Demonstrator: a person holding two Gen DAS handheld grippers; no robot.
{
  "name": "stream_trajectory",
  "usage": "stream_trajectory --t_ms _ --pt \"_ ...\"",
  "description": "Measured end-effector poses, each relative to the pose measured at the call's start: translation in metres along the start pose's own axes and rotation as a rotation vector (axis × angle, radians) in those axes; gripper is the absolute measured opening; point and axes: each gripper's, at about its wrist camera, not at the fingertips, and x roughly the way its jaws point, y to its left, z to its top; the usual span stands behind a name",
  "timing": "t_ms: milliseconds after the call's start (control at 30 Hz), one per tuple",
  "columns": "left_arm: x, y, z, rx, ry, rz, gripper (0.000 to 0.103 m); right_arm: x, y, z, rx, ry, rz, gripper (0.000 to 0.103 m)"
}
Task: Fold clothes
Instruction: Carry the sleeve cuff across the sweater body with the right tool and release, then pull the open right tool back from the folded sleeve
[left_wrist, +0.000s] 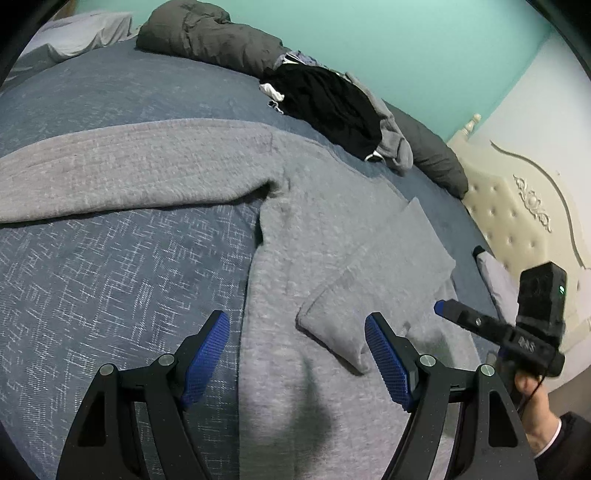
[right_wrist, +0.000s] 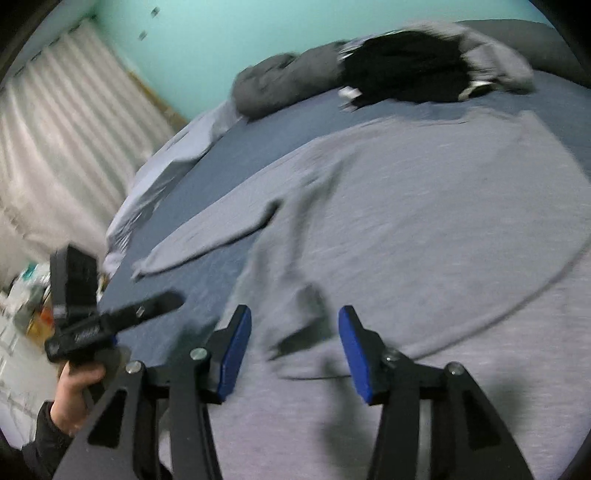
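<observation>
A grey sweater (left_wrist: 332, 229) lies flat on the blue bedspread (left_wrist: 110, 295). One sleeve (left_wrist: 129, 173) stretches out to the left. The other sleeve (left_wrist: 373, 280) is folded across the body, its cuff near my left gripper's right finger. My left gripper (left_wrist: 297, 321) hovers open over the sweater's side edge, holding nothing. In the right wrist view, which is blurred, my right gripper (right_wrist: 294, 314) stands open low over the sweater (right_wrist: 424, 229). The folded cuff (right_wrist: 306, 325) lies between its fingertips, and the pads do not press on it. Each gripper shows in the other's view: right gripper (left_wrist: 454, 312), left gripper (right_wrist: 147, 306).
A pile of black and grey clothes (left_wrist: 332, 99) lies at the bed's far side beside a rolled dark grey duvet (left_wrist: 207, 37). A cream tufted headboard (left_wrist: 517, 221) stands at the right. A pale curtain (right_wrist: 55, 129) hangs beyond the bed's left edge. A hand (right_wrist: 74, 391) grips the left tool.
</observation>
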Motion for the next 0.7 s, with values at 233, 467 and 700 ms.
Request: stream_trajectory --t_ms 233,467,700 --pt "-0.008 0.007 0.002 -0.021 -0.022 0.01 0.079 0.026 -0.014 0.001 0.052 0.068 -0.071 0.048" --pt "-0.015 0.019 0.006 -0.052 -0.033 0.014 0.079 0.06 0.011 -0.007 0.038 0.132 -0.01 0.021" --pt "-0.024 0.026 0.009 -0.064 -0.052 0.01 0.079 0.072 0.051 -0.018 -0.06 0.178 0.1 0.018"
